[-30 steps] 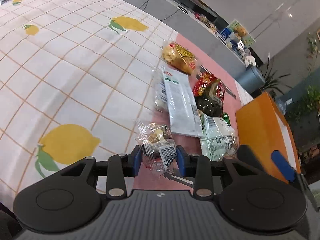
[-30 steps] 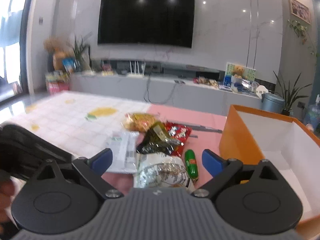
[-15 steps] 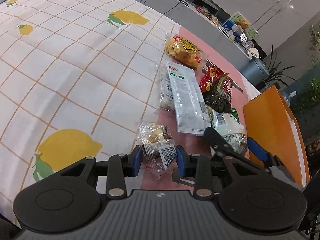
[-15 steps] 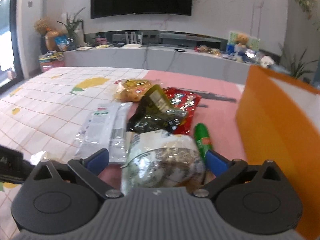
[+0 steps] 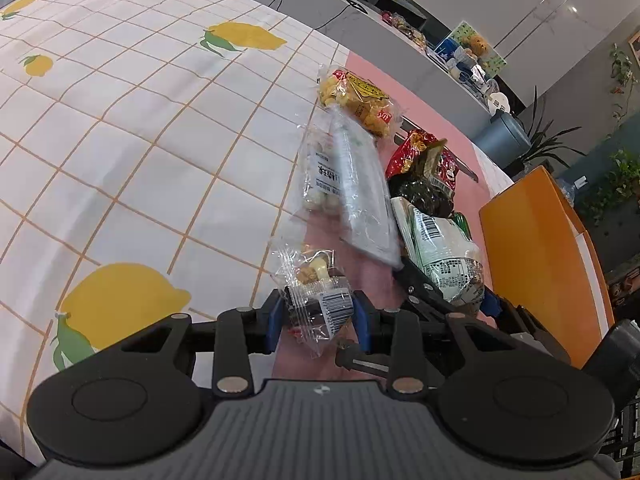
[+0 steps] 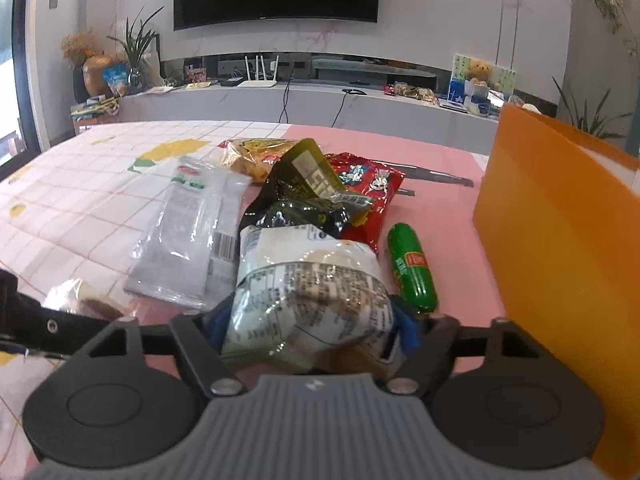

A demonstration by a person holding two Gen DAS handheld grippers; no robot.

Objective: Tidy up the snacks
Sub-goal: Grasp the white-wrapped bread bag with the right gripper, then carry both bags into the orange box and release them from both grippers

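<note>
Left wrist view: the left claw (image 5: 318, 318) is clamped on a small crinkly clear wrapper of nut candy (image 5: 316, 292) with a barcode, held over the seam where the lemon-print cloth (image 5: 120, 128) meets the pink cloth (image 5: 432, 120) of the worktop. At its one o'clock lies the heap of snacks: a flat glossy silver pouch (image 5: 358, 184), a yellow bag of puffs (image 5: 360, 98), a red foil bag (image 5: 416, 156) and a dark green crumpled packet (image 5: 424, 196).

In the right wrist view the right claw (image 6: 308, 328) is closing, its blue pads (image 6: 408, 330) on either side of a plump clear-and-white printed bag (image 6: 308, 280). A smooth green sausage stick (image 6: 412, 268) lies at two o'clock, beside a rigid orange box (image 6: 560, 240) whose inside is hidden.
</note>
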